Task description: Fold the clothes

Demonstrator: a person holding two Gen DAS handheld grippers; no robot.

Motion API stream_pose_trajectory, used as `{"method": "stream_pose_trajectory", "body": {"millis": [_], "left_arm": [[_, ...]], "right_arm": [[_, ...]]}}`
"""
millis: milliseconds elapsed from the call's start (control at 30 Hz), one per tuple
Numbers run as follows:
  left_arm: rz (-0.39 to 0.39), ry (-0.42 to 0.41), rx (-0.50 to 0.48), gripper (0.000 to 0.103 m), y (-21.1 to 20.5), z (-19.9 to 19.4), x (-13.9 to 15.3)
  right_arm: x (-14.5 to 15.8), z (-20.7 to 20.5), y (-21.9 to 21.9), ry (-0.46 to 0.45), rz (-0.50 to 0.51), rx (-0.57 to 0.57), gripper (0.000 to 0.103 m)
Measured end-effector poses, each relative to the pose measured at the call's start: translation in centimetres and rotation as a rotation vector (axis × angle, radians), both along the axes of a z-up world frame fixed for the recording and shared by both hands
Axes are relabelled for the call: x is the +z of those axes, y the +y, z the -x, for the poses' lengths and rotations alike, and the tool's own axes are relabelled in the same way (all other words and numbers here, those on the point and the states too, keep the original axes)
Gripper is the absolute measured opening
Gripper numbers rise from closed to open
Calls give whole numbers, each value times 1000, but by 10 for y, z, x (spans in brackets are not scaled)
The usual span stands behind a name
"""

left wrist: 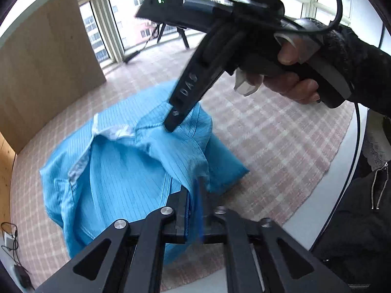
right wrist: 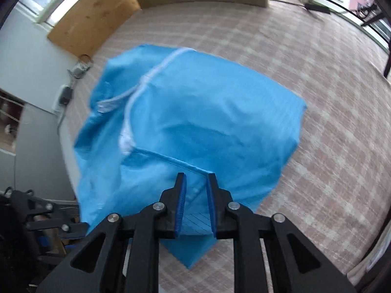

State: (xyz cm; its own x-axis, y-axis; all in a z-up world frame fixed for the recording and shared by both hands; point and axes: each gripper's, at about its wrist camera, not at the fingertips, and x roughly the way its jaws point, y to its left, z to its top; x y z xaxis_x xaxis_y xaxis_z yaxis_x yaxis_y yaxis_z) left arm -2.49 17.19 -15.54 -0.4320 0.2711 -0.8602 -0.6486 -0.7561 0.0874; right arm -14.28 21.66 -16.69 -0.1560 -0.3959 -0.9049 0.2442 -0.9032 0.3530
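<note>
In the left wrist view the left tongs (left wrist: 195, 195) sit at six o'clock, their jaws drawn close together with a fold of the blue shirt (left wrist: 117, 175) pinched between them; the pads look blurred, so how firmly they press cannot be told for sure. The shirt spreads out from there toward nine and ten o'clock, rumpled, with its white collar lining (left wrist: 114, 131) showing near the centre. It lies on a pink checked cover (left wrist: 268, 127) that fills the middle of the view. Beyond, toward one o'clock, a hand (left wrist: 293, 73) in a dark sleeve grips the right tongs (left wrist: 171, 125), whose tip meets the shirt just past the collar.

In the right wrist view the right tongs (right wrist: 196, 200) stand slightly apart at six o'clock, shirt cloth (right wrist: 195, 127) lying between the blue pads (right wrist: 182, 205). A wooden board (right wrist: 92, 22) stands far off at eleven o'clock
</note>
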Motion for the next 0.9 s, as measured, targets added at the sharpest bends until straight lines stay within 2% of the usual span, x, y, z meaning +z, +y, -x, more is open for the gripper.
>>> {"method": "stream_pose_trajectory", "body": {"millis": [33, 133, 200, 300, 367, 433, 533, 633, 733, 900], "left_arm": [[19, -7, 2, 11, -1, -2, -1], [-7, -31, 21, 25, -19, -12, 5], [-37, -59, 45, 26, -40, -19, 13], [-2, -50, 71, 26, -79, -24, 17], [71, -63, 91, 29, -103, -18, 9], [114, -92, 137, 28, -125, -3, 1], [46, -152, 238, 28, -154, 25, 0], [23, -193, 294, 35, -170, 48, -5], [41, -250, 266, 36, -173, 59, -18], [75, -313, 222, 36, -174, 72, -34]], "right_arm": [[1, -4, 8, -3, 38, -23, 17], [19, -19, 26, 28, 89, -93, 18], [34, -32, 26, 64, 88, -108, 22], [49, -52, 13, 84, 112, -81, 25], [49, -61, -5, 48, 117, -50, 25], [46, -65, -23, 16, 61, -66, 25], [33, -67, -41, -30, 0, -131, 25], [16, -67, -49, -97, -18, -198, 25], [6, -68, -52, -142, -71, -244, 27], [2, -63, -50, -211, -96, -324, 30]]}}
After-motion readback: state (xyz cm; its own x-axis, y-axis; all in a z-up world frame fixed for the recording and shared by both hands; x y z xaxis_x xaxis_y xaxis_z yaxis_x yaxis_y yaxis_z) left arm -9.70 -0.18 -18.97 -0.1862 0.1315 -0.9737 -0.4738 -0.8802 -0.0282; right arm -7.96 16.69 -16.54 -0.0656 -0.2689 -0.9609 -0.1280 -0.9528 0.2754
